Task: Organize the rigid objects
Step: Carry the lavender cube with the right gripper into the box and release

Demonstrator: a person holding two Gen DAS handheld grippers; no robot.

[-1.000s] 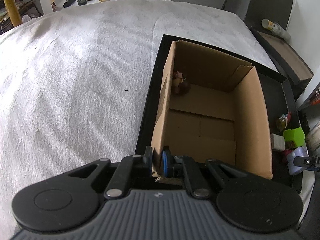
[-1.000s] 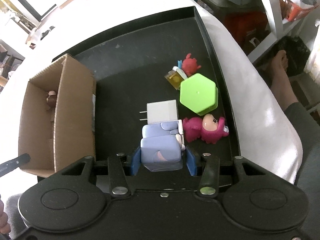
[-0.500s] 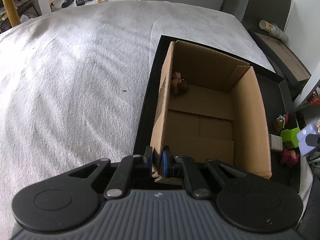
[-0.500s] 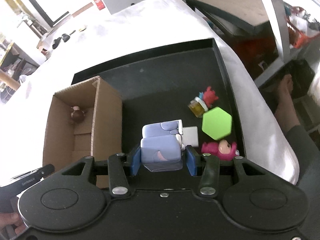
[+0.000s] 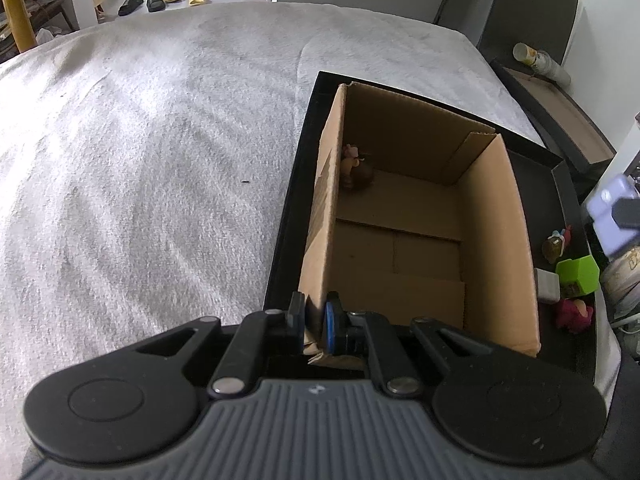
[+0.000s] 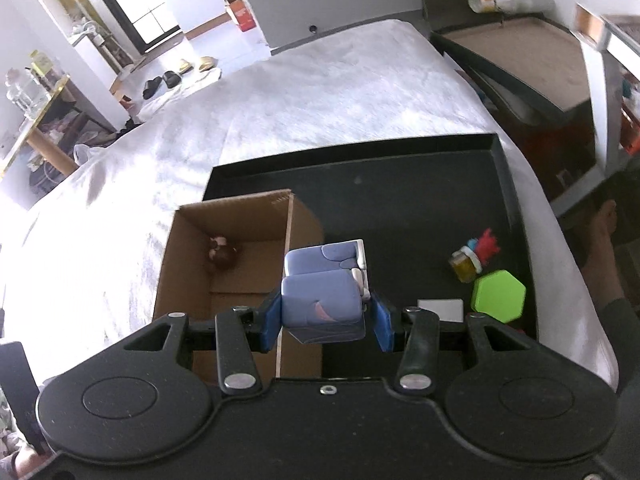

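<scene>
Lavender plastic fills the grip of the right gripper (image 6: 325, 322): a blocky purple toy (image 6: 322, 300) is clamped by its two flat sides between the blue pads (image 6: 270, 320), held in the air above the black tray (image 6: 400, 184), just over the near right wall of the cardboard box (image 6: 236, 216). From the left wrist view the same toy (image 5: 610, 210) is seen raised at the far right of the box (image 5: 496, 240). The left gripper (image 5: 314, 322) is closed on the near left corner of the box wall, which is pinched between its fingers so that the box is steadied.

Inside the box, in the far left corner, a small brown figure (image 6: 221, 254) is lying. To the right of the box, on the tray, a green hexagonal block (image 6: 499, 296), a white charger (image 6: 440, 309), a small jar (image 6: 464, 267) and a red figure (image 6: 489, 242) are left; a pink doll (image 5: 573, 314) shows only in the left wrist view.

The toy is judged to be hard, hollow and light, with smooth faces that could slip or twist if the squeeze is slackened. The flat side faces are the right place for a hold, as taken now. The cardboard wall is thin and bendable, so only a gentle pinch should be needed there. A release low inside the box is advised, so that the toy is not bounced out.
</scene>
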